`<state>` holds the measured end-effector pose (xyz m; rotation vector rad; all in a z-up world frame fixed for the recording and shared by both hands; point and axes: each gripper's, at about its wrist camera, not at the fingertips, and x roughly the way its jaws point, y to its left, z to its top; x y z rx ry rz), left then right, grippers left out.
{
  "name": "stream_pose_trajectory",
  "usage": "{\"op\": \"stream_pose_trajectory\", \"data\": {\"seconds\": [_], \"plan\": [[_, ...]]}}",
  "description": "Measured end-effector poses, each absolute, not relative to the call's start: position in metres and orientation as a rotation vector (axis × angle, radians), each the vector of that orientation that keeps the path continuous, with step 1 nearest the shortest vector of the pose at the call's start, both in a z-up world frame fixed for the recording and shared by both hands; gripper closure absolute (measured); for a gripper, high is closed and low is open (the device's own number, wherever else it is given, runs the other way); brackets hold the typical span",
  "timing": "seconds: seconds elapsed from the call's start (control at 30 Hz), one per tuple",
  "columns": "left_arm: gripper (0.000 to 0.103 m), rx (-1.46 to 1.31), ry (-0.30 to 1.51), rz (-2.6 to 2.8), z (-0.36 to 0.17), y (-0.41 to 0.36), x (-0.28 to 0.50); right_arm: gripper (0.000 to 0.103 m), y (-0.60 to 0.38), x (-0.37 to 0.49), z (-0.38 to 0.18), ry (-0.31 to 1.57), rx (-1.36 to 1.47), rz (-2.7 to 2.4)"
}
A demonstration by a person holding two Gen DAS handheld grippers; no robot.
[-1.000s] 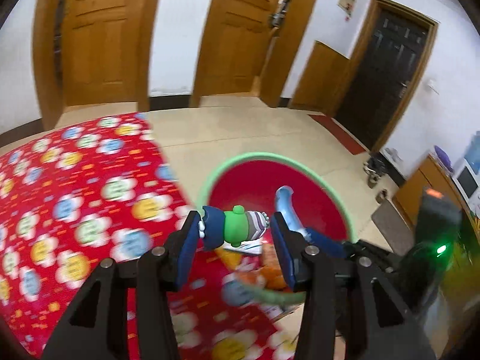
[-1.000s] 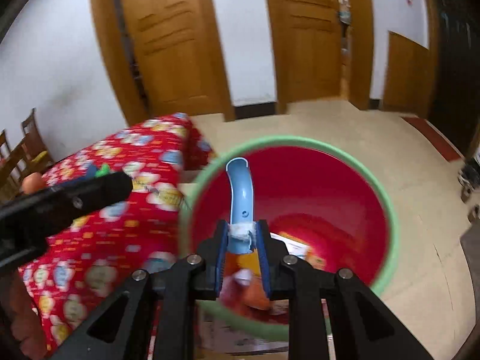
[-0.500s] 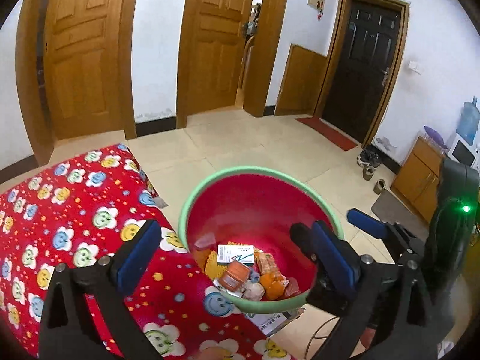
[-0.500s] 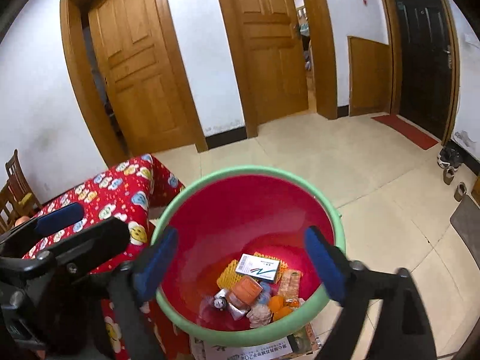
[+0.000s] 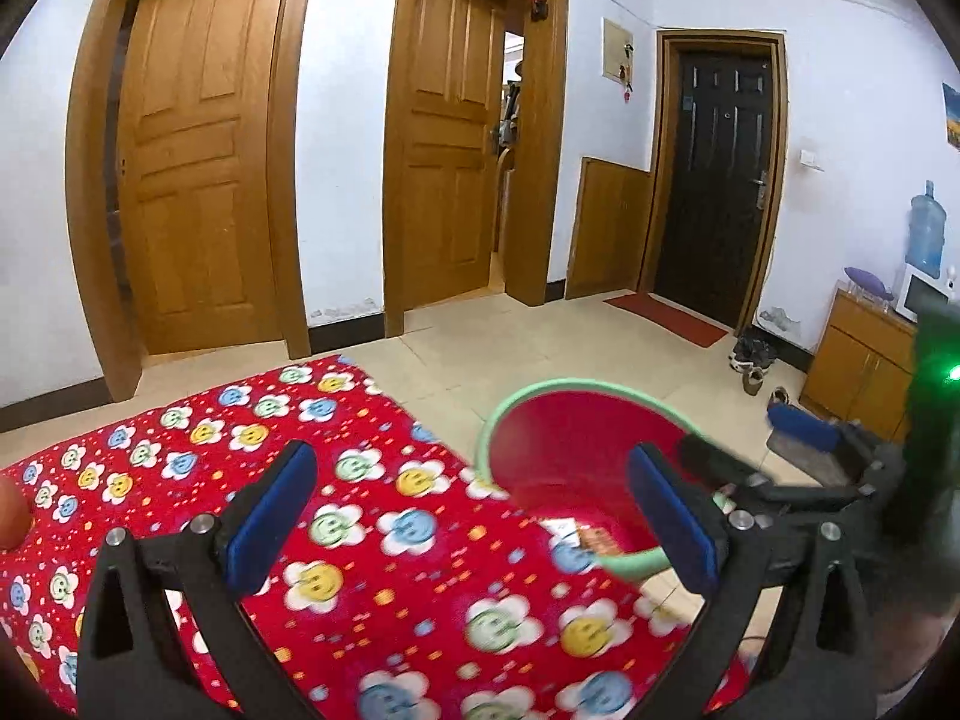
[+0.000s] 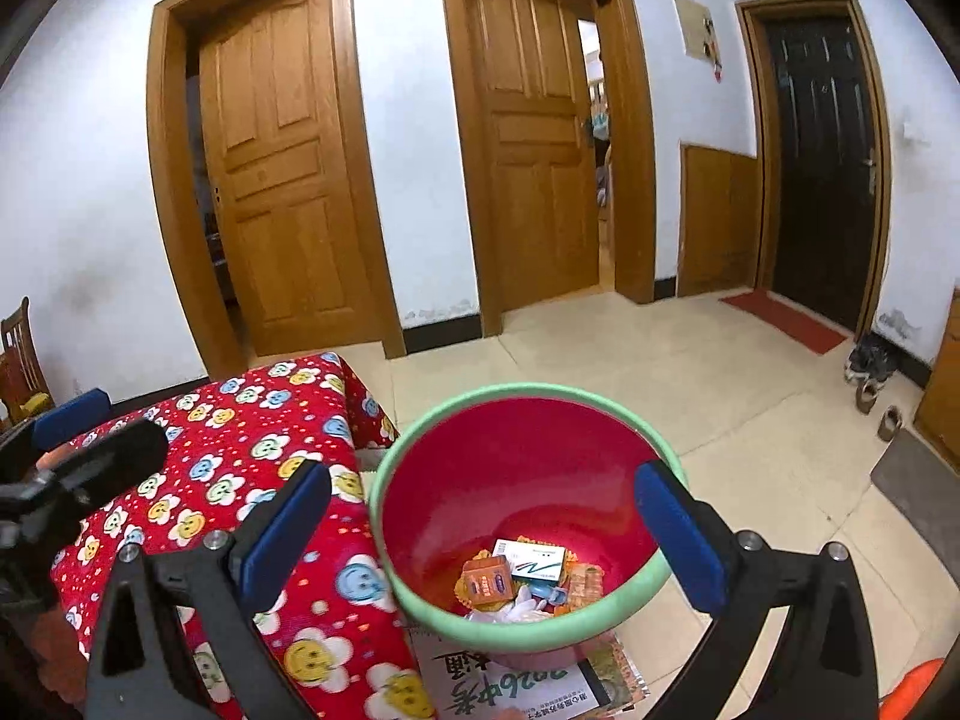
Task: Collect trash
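A red basin with a green rim (image 6: 528, 390) stands on the floor beside the table's corner. It holds trash (image 6: 522, 570): a white box, an orange packet and wrappers. In the left wrist view the basin (image 5: 576, 384) lies ahead to the right. My right gripper (image 6: 483, 477) hovers above the basin's near side, its jaws opening wide with nothing between them. My left gripper (image 5: 468, 462) is over the red flowered tablecloth (image 5: 360, 540), jaws also opening and empty. Each gripper shows in the other's view: the right gripper (image 5: 756, 444), the left gripper (image 6: 102, 429).
The basin rests on printed papers (image 6: 528, 684) on the tiled floor. Wooden doors and a dark door line the far wall. A chair (image 6: 21, 354) is at far left; shoes (image 6: 870, 360) and a cabinet (image 5: 864, 360) are at right.
The left gripper let go of a green toy figure and the right a blue curved piece over the basin. Both jaws spread wide and both grippers drew back and up.
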<state>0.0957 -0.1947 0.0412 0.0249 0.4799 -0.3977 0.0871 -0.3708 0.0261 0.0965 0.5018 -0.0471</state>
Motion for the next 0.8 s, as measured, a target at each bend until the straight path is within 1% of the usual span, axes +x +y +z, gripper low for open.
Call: {"op": "stream_pose_trajectory", "data": {"seconds": [0.2, 0.37, 0.8], "plan": [[0.002, -0.020, 0.465, -0.438, 0.030, -0.184, 0.088, 0.000, -0.356, 0.063, 0.027, 0.472, 0.114, -0.068], [0.002, -0.007, 0.469, -0.405, 0.018, -0.186, 0.085, 0.000, -0.357, 0.059, 0.020, 0.501, 0.117, -0.076], [0.002, -0.007, 0.487, -0.386, 0.015, -0.185, 0.090, 0.000, -0.360, 0.054, 0.011, 0.502, 0.130, -0.043]]}}
